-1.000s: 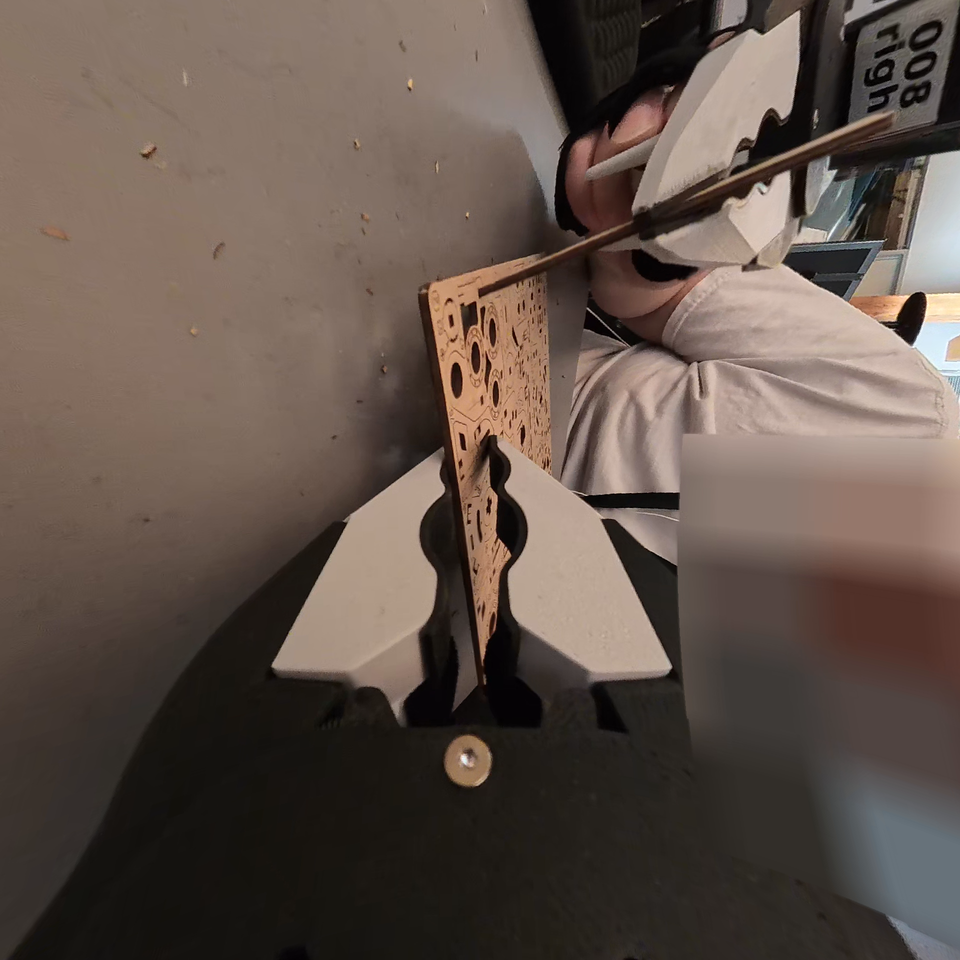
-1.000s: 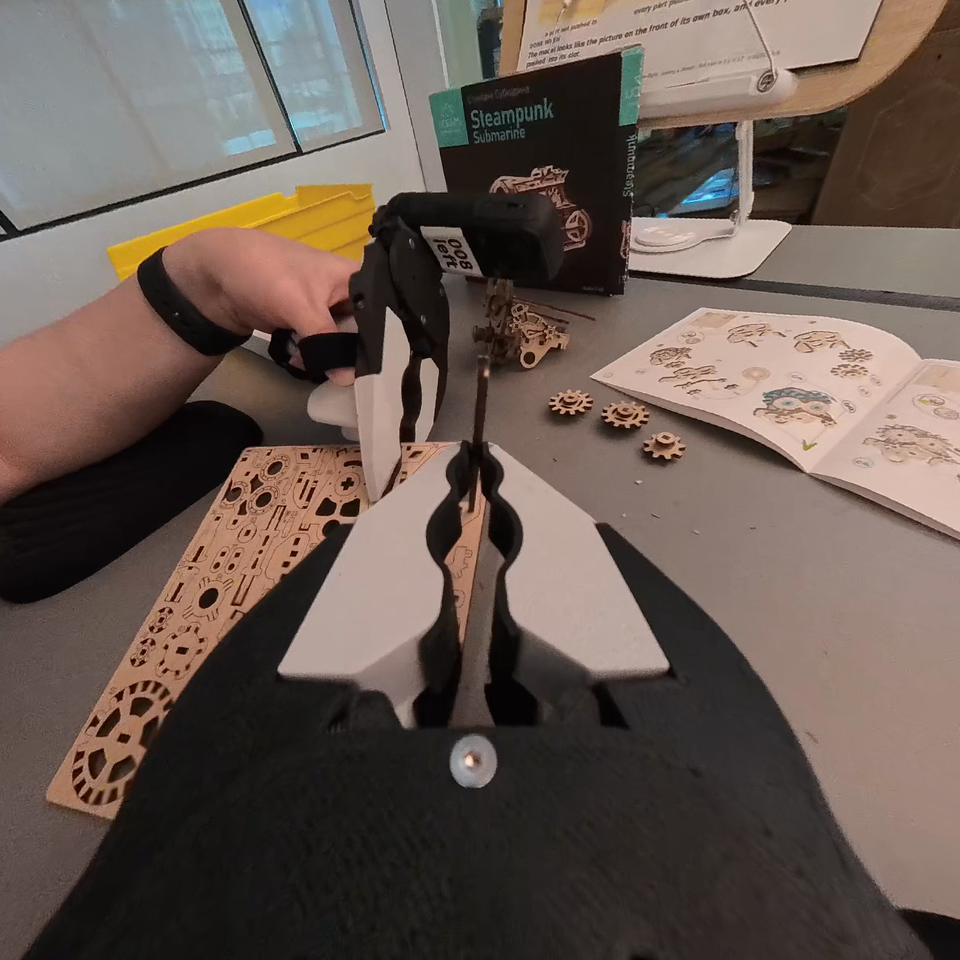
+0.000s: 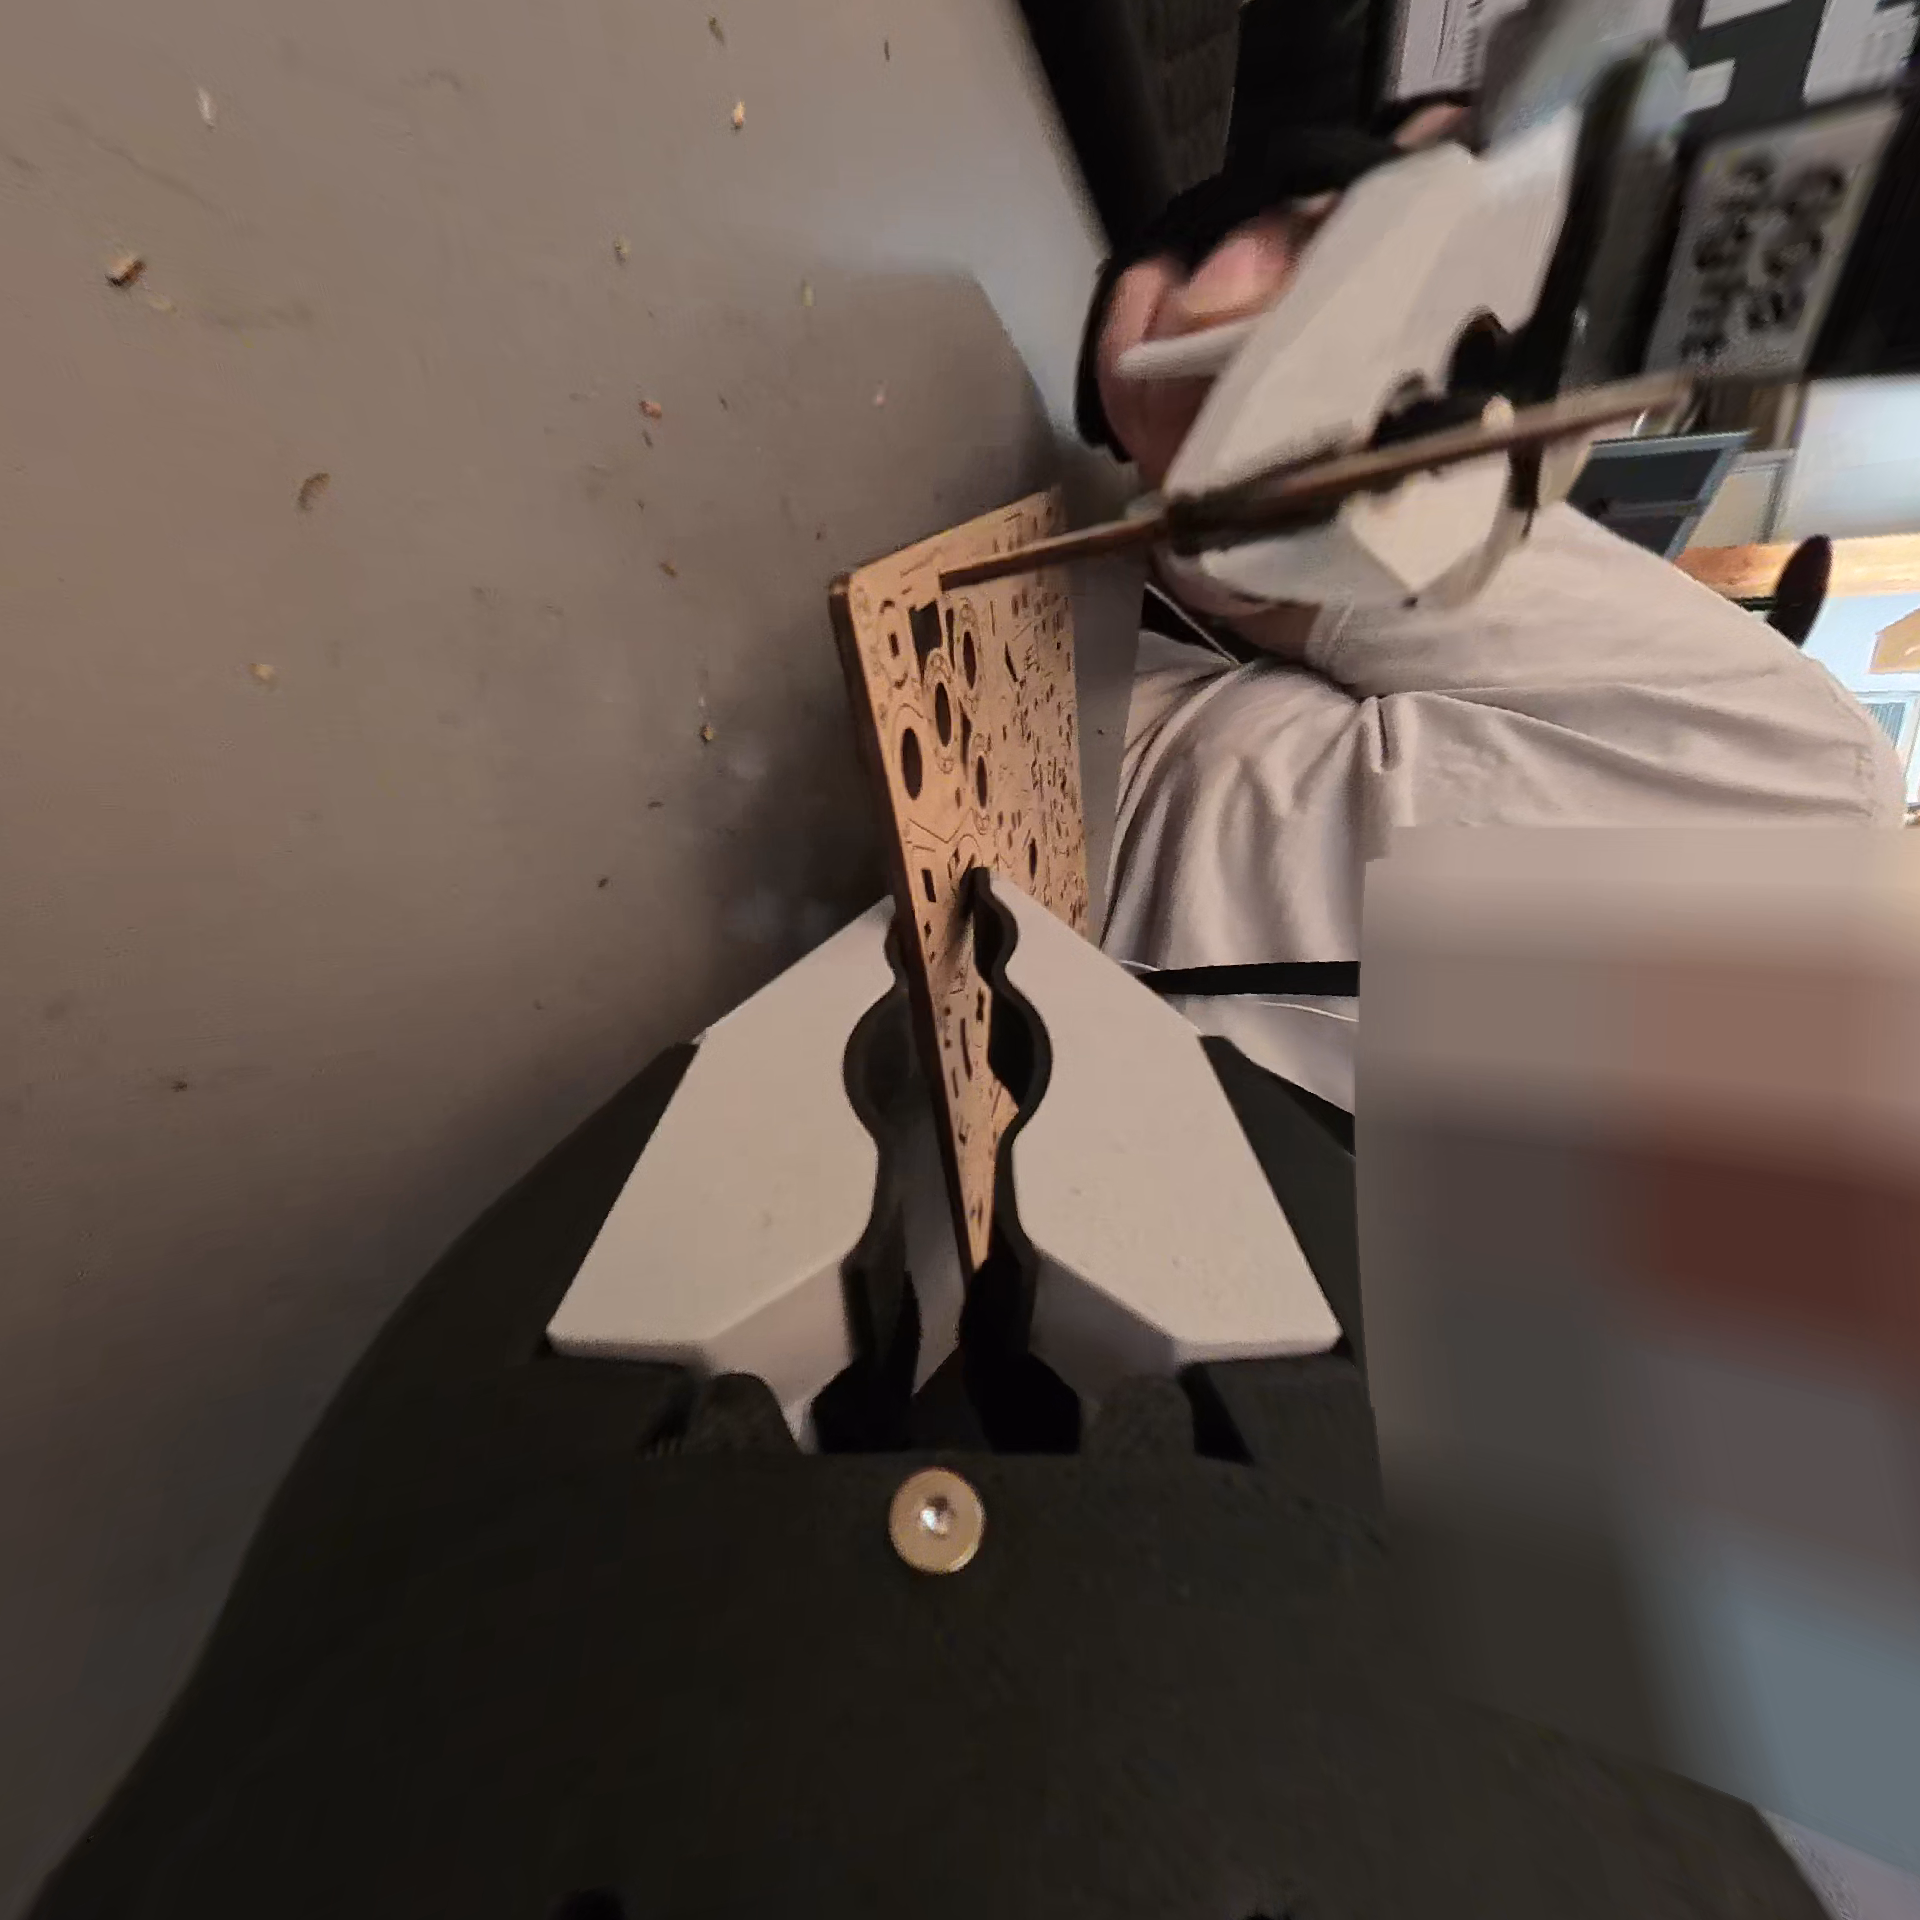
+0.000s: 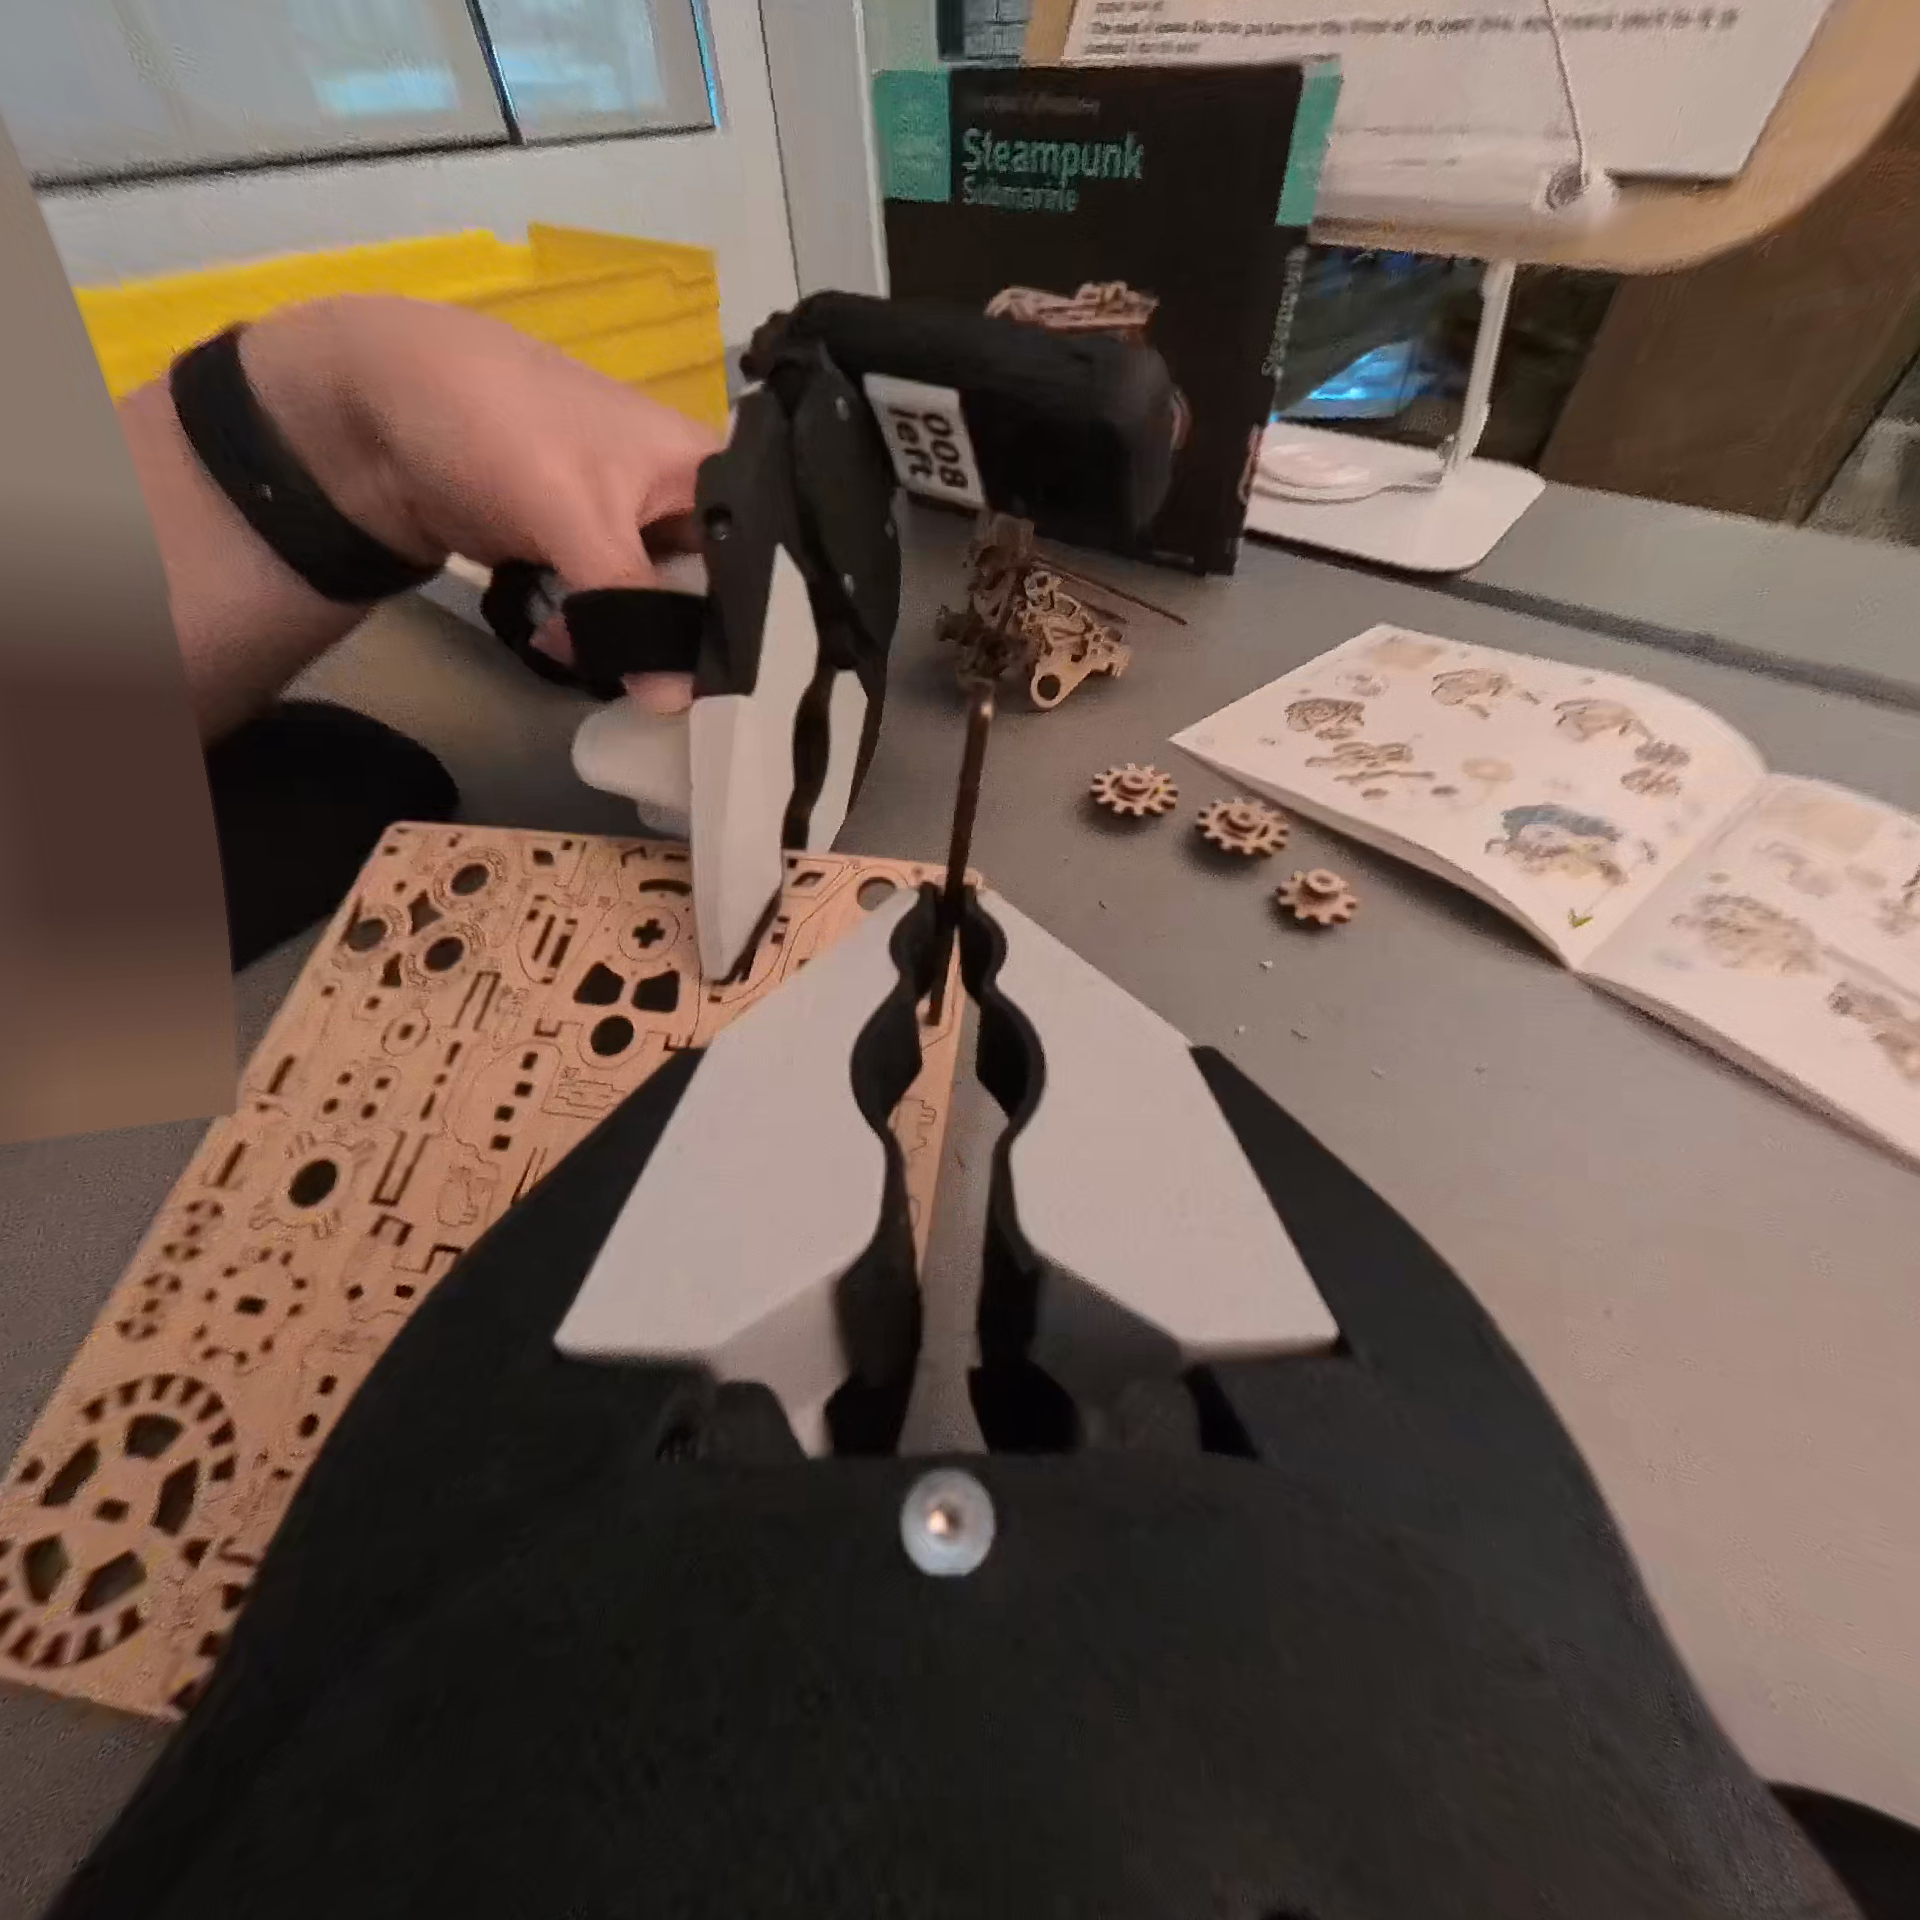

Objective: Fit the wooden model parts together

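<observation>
The laser-cut wooden sheet (image 4: 395, 1122) lies flat on the grey worktop (image 4: 1455, 1195), many of its shapes already punched out, and the left tool (image 3: 961, 914) has its pale fingers closed on the sheet's far edge, pinning it in place. The right tool (image 4: 940, 914) is closed on a thin dark wooden stick (image 4: 961, 800) that stands up from between its tips; in the left wrist view that stick (image 3: 1049, 551) reaches across to the sheet's corner, its tip touching or just short of the surface, which the blur leaves unclear. The step in hand looks like working a part loose from the sheet, or seating the stick in one of its slots, rather than joining finished pieces. The next move calls for lining the stick's tip with one small cut-out and pressing gently while the left tool keeps the sheet from sliding; thin ply could snap if levered. Beyond the sheet stands a partly built wooden model (image 4: 1029, 613), with three small wooden gears (image 4: 1226, 826) apart from it and an open instruction booklet (image 4: 1558, 831) to the right. A dark kit box (image 4: 1091, 291), a white lamp base (image 4: 1392, 509) and a yellow bin (image 4: 468, 291) sit farther back. Nothing blocks the sheet except the left tool itself, which hides part of it.
</observation>
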The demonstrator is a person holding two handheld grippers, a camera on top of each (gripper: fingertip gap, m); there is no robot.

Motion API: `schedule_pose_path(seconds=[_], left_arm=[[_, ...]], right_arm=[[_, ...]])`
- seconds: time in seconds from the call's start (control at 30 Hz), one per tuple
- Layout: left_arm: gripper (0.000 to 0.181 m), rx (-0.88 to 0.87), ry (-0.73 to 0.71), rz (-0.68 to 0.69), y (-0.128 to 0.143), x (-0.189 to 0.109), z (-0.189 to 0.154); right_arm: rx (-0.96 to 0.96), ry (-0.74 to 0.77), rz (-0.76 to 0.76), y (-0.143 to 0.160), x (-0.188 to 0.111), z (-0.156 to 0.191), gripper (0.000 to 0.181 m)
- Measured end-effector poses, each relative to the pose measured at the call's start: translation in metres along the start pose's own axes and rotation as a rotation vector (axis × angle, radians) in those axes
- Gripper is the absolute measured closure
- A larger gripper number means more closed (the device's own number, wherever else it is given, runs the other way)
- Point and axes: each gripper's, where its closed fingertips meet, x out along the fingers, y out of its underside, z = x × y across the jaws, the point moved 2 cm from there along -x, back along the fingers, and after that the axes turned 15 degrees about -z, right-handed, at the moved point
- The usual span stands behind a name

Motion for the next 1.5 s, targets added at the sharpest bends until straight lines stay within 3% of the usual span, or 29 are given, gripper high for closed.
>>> schedule_pose_path(seconds=[0.1, 0.33, 0.57, 0.77, 0.93, 1.03, 1.1, 1.2, 1.3, 1.37, 1.5], left_arm=[[0.174, 0.025, 0.002, -0.023, -0.004, -0.002, -0.004], [0.173, 0.009, -0.048, 0.014, 0.001, 0.000, 0.006], [0.174, 0.002, -0.045, -0.041, -0.006, -0.004, 0.005], [0.173, -0.004, -0.067, 0.001, -0.001, -0.002, 0.010], [0.173, -0.002, -0.058, -0.013, -0.002, -0.001, 0.009], [0.171, -0.014, -0.100, 0.006, 0.001, 0.000, 0.016], [0.172, -0.025, -0.045, 0.008, 0.001, 0.003, 0.011], [0.171, -0.001, -0.096, 0.019, 0.002, 0.001, 0.014], [0.174, 0.000, -0.031, -0.009, -0.002, -0.001, 0.004], [0.172, 0.010, -0.081, 0.005, 0.000, -0.002, 0.010], [0.175, 0.002, 0.009, 0.007, 0.000, 0.002, 0.001]], right_arm=[[0.185, -0.013, -0.025, 0.001, -0.002, -0.008, 0.180], [-0.026, -0.036, 0.016, 0.002, 0.004, 0.009, 0.180], [0.049, -0.006, 0.032, 0.003, 0.003, -0.009, 0.180], [-0.022, -0.028, 0.035, 0.004, 0.004, 0.006, 0.180], [0.036, -0.029, 0.055, 0.002, 0.009, -0.003, 0.180], [-0.041, -0.030, 0.100, 0.010, 0.010, 0.001, 0.179], [-0.007, -0.034, 0.089, 0.000, 0.009, 0.003, 0.180], [0.042, -0.037, 0.089, 0.009, 0.009, -0.001, 0.180], [-0.031, -0.026, 0.063, -0.001, 0.008, -0.001, 0.180], [0.030, -0.038, 0.089, 0.012, 0.008, -0.005, 0.179], [0.031, -0.093, 0.009, -0.001, 0.003, 0.004, 0.180]])
